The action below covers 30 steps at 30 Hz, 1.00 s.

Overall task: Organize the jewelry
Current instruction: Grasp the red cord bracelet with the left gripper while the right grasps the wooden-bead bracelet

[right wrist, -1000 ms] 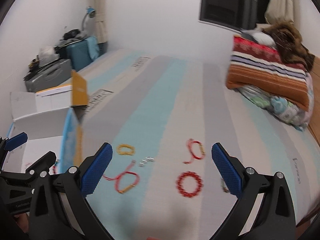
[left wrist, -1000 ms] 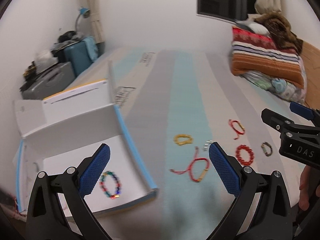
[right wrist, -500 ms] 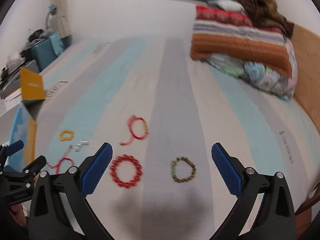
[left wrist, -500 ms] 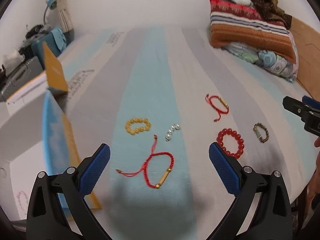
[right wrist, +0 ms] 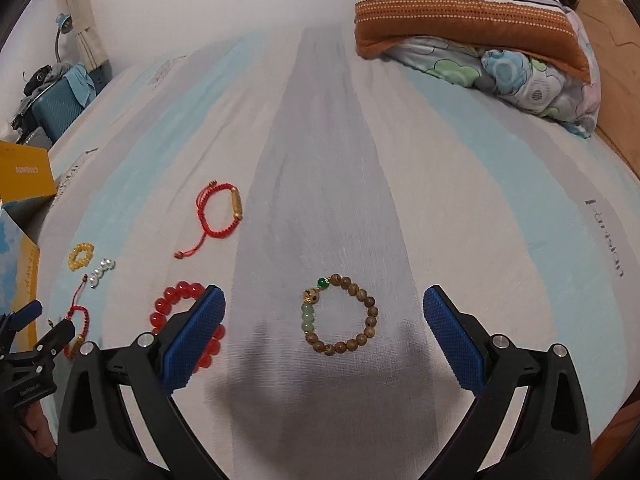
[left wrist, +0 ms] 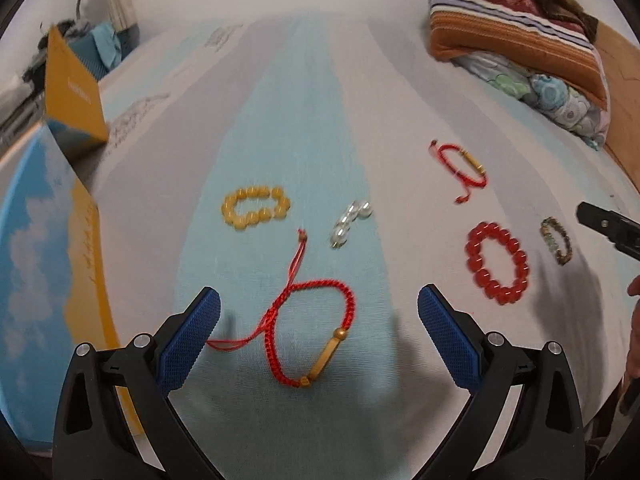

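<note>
Red bracelets (left wrist: 496, 268): three; six total.

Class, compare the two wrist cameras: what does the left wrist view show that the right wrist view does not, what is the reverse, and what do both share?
Only the left wrist view shows the red cord bracelet whole, between the open left gripper. Only the right wrist view shows the wooden bead bracelet clearly, green beads included, between the open right gripper. Both show the yellow bracelet, pearls and red bead bracelet.

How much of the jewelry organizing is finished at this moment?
Little looks done: six pieces lie loose on the bed. Both claws are open and empty. The left claw frames the red cord bracelet; the right claw frames the brown bead bracelet. The box interior is hidden.
</note>
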Tool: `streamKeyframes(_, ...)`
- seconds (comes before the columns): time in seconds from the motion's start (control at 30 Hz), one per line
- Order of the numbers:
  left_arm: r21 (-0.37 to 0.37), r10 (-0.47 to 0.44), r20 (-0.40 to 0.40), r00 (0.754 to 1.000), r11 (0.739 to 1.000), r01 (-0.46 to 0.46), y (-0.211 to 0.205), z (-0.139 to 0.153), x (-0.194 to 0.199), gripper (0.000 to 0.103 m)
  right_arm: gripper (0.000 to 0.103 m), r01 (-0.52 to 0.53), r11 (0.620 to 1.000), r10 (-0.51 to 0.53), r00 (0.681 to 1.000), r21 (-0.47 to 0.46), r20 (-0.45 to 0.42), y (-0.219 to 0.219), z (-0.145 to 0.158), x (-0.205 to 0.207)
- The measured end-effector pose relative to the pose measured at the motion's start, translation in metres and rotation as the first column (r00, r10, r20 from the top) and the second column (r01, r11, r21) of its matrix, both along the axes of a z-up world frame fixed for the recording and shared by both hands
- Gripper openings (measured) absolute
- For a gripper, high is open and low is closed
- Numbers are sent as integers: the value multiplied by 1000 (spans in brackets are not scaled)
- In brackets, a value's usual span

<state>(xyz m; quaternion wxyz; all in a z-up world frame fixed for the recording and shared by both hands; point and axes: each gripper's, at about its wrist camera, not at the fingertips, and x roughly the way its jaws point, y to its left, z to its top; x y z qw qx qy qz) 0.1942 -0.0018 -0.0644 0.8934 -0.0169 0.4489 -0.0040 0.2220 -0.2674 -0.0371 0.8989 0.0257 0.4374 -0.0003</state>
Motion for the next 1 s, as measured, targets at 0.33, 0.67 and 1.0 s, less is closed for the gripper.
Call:
streamKeyframes(0.33,11,-9,-48,999,1000,10,-3,-24,6,84,75,-6,1000,7,996,20,-90,-4,-33,11)
streamKeyframes(0.67,-18,-5,-69,998,1000,4,-1,-26,7,59,36,0,999,6,990,38,-142,-9,-47,16)
streamKeyframes(1.0,-18,8,-72,997,1000,-9,0,-21,1,9,7,19,998,-11,990,57,-140,-14,-51,15)
